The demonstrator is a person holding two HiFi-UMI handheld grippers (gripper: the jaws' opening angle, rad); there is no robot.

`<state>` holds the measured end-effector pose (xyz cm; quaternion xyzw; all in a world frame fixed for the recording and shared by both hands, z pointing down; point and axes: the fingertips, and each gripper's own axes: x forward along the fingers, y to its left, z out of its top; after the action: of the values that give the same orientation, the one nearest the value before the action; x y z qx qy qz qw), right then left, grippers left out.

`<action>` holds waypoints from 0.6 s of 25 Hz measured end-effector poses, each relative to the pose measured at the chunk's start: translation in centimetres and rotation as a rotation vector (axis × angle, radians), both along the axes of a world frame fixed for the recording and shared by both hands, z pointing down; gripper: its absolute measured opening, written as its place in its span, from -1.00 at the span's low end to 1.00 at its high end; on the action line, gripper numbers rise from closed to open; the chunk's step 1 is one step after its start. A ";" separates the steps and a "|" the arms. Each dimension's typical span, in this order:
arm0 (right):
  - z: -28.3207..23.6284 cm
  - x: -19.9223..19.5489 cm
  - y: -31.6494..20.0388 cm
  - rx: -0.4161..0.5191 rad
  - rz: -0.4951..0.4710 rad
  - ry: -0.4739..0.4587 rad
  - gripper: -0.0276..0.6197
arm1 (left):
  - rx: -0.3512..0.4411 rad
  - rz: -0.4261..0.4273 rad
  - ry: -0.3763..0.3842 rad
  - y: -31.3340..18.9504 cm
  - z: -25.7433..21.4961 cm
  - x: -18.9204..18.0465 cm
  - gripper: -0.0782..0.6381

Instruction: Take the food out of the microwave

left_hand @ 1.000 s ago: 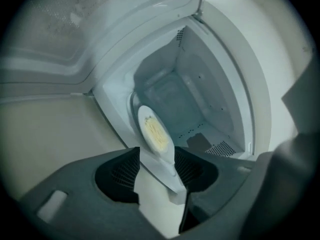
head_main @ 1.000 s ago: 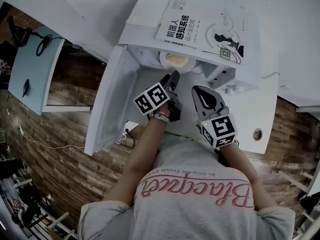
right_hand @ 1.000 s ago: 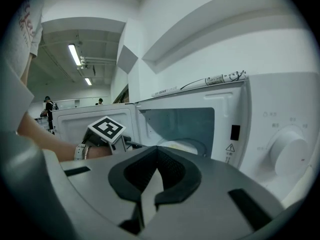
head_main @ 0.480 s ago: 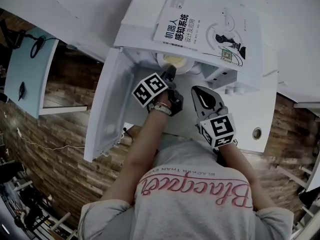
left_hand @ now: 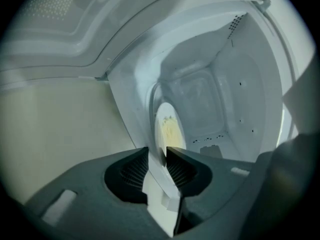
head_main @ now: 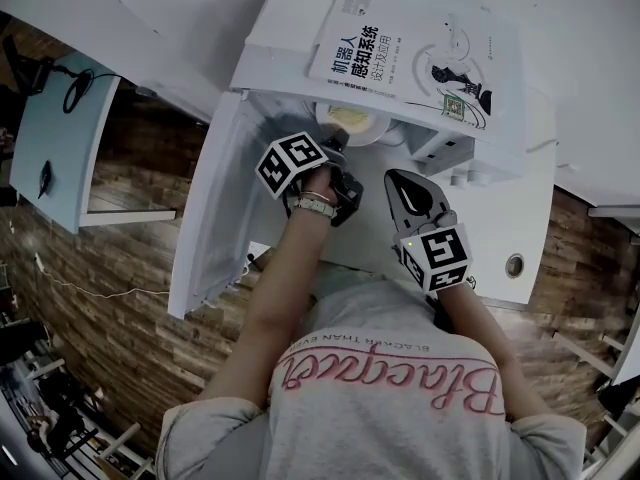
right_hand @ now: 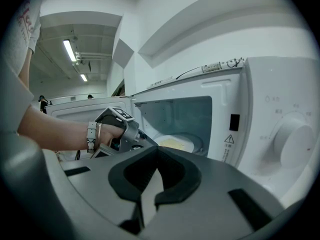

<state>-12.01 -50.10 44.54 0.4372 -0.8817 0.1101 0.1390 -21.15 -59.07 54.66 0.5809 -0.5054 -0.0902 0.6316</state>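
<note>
A white plate (left_hand: pixel 167 129) of yellow food (head_main: pixel 350 121) sits inside the open white microwave (head_main: pixel 285 43). My left gripper (left_hand: pixel 157 151) reaches into the cavity, and its jaws are closing with the plate's near rim between them. The pads touch the rim on both sides. In the head view the left gripper (head_main: pixel 335 148) is at the oven's mouth. From the right gripper view I see the left gripper (right_hand: pixel 120 129) and the plate (right_hand: pixel 177 143) in the opening. My right gripper (head_main: pixel 398 183) hangs in front of the microwave, shut and holding nothing (right_hand: pixel 157 151).
The microwave door (head_main: pixel 225 198) stands swung open to the left. A book (head_main: pixel 410 53) lies on top of the oven. The control knob (right_hand: pixel 297 144) is at the right of the opening. The person's torso fills the lower head view.
The left gripper has gone forward and down into the microwave mouth and rolled. Its jaws have come together on the plate's rim. The right gripper has stayed put.
</note>
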 end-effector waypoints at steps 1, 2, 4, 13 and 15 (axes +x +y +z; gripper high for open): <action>-0.1 0.0 0.0 0.002 0.001 -0.001 -0.89 | -0.009 0.004 -0.002 0.0 -0.1 0.0 -0.46; -0.1 0.1 0.1 0.003 0.001 -0.002 -0.89 | -0.014 0.006 -0.005 0.1 -0.2 0.0 -0.48; -0.2 0.1 0.2 0.007 0.001 -0.002 -0.89 | -0.010 0.008 -0.007 0.1 -0.6 -0.1 -0.53; -0.8 0.8 1.0 0.024 0.003 -0.008 -0.89 | 0.101 -0.040 0.107 0.5 -2.5 0.5 -0.73; -1.0 1.0 1.4 0.031 0.002 -0.008 -0.89 | 0.127 -0.051 0.132 0.9 -2.7 0.6 -0.73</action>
<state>-11.01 -48.67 43.53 0.4398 -0.8833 0.0986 0.1286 -20.51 -58.14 51.92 0.5994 -0.4706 -0.1762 0.6230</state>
